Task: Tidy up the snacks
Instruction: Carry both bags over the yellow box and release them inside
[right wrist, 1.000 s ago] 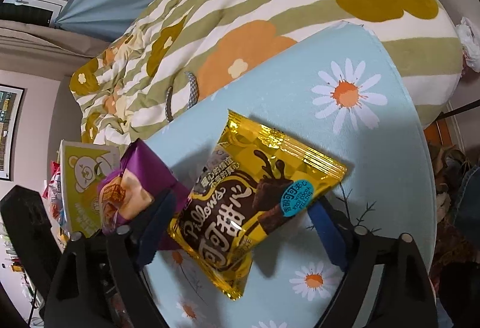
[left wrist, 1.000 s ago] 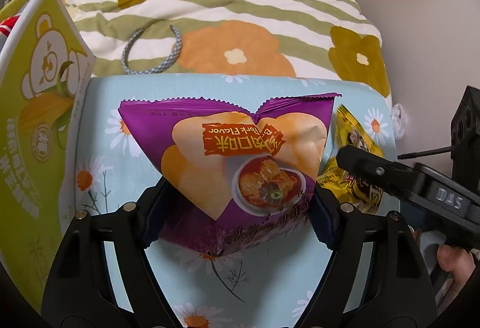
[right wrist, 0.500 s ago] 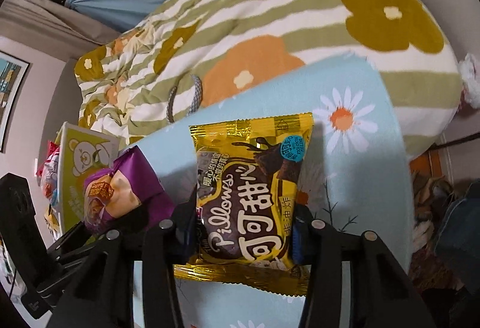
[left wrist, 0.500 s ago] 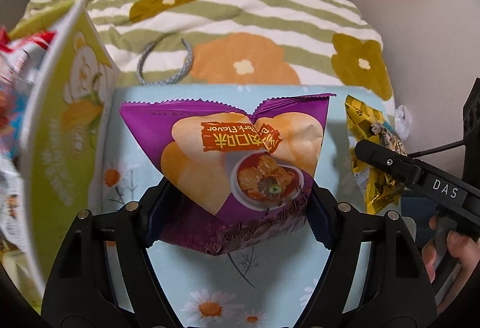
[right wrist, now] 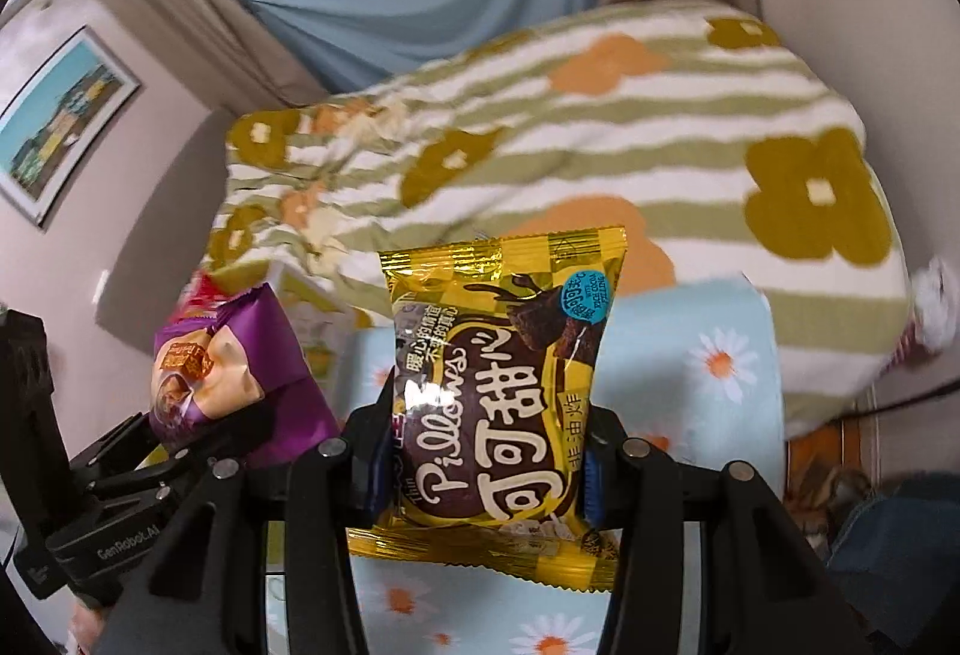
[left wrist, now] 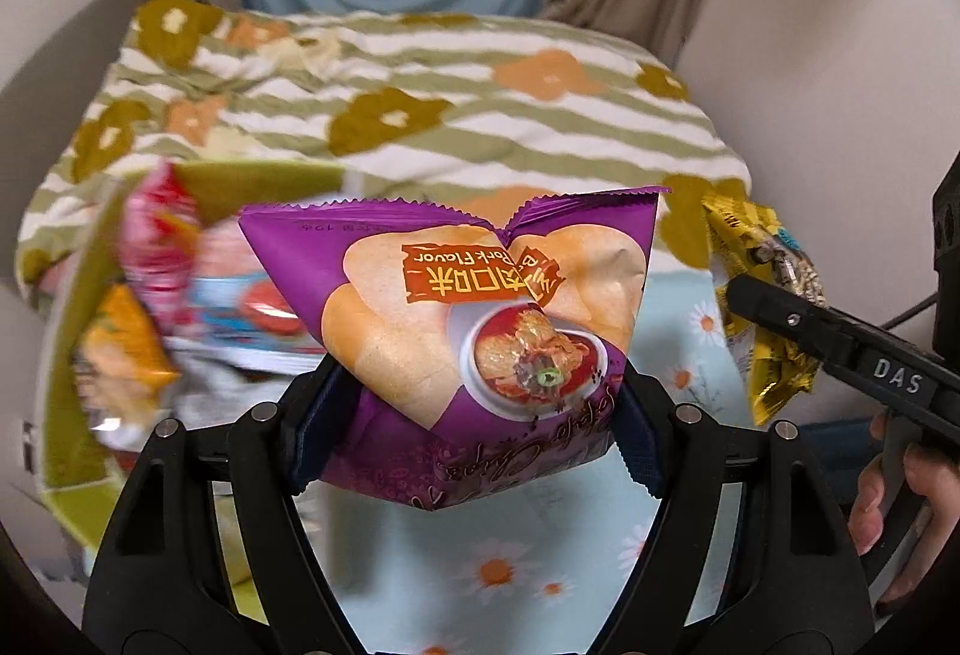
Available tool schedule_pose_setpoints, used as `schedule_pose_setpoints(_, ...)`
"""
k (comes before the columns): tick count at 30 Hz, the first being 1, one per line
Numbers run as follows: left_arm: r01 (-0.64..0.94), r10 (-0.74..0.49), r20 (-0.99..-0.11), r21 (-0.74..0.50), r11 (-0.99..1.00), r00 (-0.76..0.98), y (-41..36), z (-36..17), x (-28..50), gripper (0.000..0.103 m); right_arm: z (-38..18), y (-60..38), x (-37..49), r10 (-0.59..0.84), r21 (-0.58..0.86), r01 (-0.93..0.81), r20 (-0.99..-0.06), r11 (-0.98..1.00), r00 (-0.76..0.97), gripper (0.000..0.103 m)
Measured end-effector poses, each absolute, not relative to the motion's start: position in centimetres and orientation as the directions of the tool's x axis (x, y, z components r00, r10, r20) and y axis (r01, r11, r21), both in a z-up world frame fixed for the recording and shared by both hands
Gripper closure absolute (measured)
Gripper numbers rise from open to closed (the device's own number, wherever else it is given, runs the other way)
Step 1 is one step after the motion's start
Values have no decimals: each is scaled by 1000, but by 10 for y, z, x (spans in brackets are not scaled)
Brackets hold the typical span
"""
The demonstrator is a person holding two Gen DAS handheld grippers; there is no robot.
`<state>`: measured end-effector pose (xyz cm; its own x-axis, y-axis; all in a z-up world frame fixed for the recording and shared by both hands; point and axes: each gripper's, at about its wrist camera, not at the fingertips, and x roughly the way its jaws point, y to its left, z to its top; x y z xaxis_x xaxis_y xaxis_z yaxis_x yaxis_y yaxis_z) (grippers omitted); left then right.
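Left gripper (left wrist: 474, 415) is clamped on the lower part of a purple pork-flavor potato chip bag (left wrist: 474, 319), held up in the air above the daisy-print table (left wrist: 480, 553). Right gripper (right wrist: 480, 469) is clamped on a yellow Pillows chocolate snack pack (right wrist: 498, 385), also lifted clear of the table, label facing the camera. In the left wrist view the yellow pack shows at the right, pinched by the other gripper's finger; in the right wrist view the purple bag sits just left of the yellow one. At the table's left edge stands a green snack box (left wrist: 78, 355), open, with several packets (left wrist: 156, 259) already inside, blurry, red and orange wrappers, exact kinds hard to tell. Striped floral blanket (left wrist: 420, 115) lies beyond the table's far edge. Progress, judging from this: well along, some snacks are boxed, no loose packs visible on the tabletop. Both held bags are not yet in the box; left bag is nearest the opening, so likely goes in first, then the yellow pack.
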<state>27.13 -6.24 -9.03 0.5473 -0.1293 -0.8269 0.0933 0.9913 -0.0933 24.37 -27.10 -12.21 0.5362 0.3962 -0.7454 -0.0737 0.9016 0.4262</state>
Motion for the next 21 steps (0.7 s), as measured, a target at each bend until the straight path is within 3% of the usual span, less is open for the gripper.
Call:
schedule_pose_setpoints(9, -28, -47, -819, -77, 997, 572, 51, -62, 239, 27, -81, -179, 231, 479, 436, -218, -684, 873, 551, 60)
schedule_pose_setpoints(21, -50, -21, -863, -54, 997, 505, 172, -92, 221, 27, -85, -64, 226, 519, 425, -298, -699, 855, 492, 60)
